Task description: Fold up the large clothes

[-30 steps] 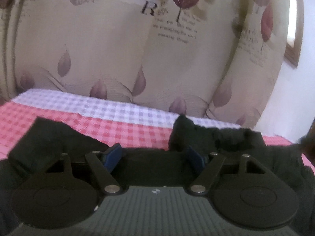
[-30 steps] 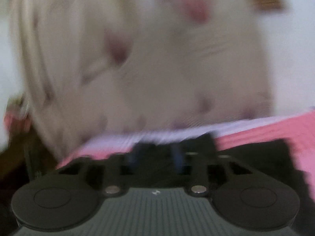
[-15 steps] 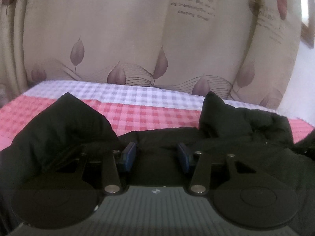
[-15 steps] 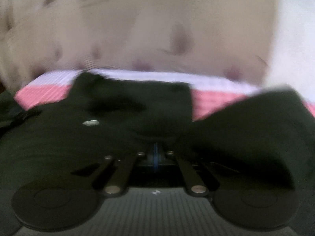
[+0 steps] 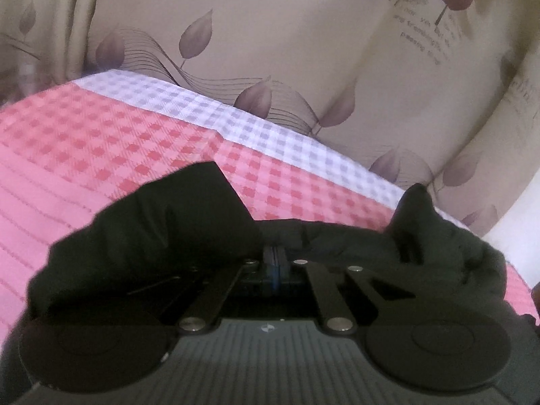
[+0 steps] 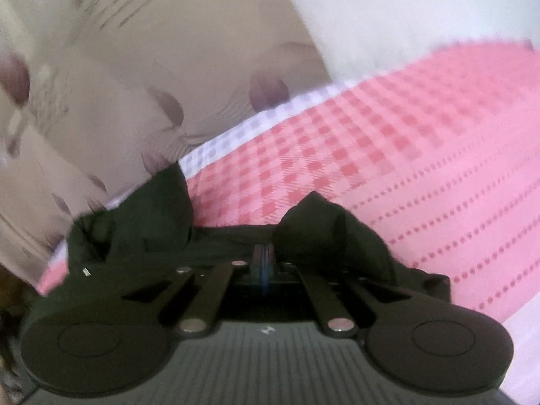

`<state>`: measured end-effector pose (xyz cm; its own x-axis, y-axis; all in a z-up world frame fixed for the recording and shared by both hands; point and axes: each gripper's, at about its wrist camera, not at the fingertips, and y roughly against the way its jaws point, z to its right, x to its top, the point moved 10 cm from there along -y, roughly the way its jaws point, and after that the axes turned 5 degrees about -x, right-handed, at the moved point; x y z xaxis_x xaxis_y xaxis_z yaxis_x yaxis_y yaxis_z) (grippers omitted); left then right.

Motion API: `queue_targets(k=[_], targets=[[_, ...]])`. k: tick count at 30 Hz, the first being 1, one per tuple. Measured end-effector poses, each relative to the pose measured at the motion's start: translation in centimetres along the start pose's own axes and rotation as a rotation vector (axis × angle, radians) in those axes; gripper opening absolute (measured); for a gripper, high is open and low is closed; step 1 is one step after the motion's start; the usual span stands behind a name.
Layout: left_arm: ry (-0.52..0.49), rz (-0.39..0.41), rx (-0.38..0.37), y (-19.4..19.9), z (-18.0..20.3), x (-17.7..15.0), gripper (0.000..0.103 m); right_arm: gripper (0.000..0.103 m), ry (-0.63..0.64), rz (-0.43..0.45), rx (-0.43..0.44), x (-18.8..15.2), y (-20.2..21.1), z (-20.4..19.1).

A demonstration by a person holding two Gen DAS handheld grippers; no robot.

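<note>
A large black garment [image 5: 162,233] lies bunched on a bed with a pink checked cover [image 5: 101,141]. My left gripper [image 5: 275,258] is shut, its blue pads pinched on an edge of the black cloth, which bulges up on both sides of it. The same garment [image 6: 148,216] shows in the right wrist view. My right gripper [image 6: 263,258] is also shut on an edge of the cloth, with folds standing left and right of the pads. The cloth under both grippers is hidden by their bodies.
A beige curtain with purple leaves [image 5: 270,50] hangs behind the bed. A lilac checked strip [image 5: 236,121] runs along the far edge of the bed. A white wall [image 6: 405,10] stands at the right. Pink dotted cover [image 6: 455,209] spreads to the right.
The left gripper was open over the garment and has shut on its edge. The right gripper stayed shut on the cloth and swung so the bed now lies to its right.
</note>
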<state>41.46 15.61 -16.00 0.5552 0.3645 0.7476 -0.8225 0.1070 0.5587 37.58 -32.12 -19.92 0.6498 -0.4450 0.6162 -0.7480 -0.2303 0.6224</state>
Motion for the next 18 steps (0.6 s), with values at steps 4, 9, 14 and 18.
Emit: queue_targets(k=[4, 9, 14, 18], targets=[[-0.030, -0.011, 0.015, 0.8, -1.4, -0.2, 0.011, 0.000, -0.062, 0.000, 0.011, -0.1, 0.9, 1.3], [-0.060, -0.022, 0.018, 0.8, -2.0, -0.2, 0.011, 0.000, -0.045, -0.015, -0.007, -0.1, 1.5, 2.0], [-0.034, -0.006, -0.013, 0.8, -2.3, -0.4, 0.011, 0.000, 0.058, 0.035, -0.036, -0.3, 1.8, 1.5], [-0.015, 0.005, -0.027, 0.8, -2.3, -0.3, 0.011, 0.000, 0.059, 0.072, -0.019, -0.1, 1.6, 1.8]])
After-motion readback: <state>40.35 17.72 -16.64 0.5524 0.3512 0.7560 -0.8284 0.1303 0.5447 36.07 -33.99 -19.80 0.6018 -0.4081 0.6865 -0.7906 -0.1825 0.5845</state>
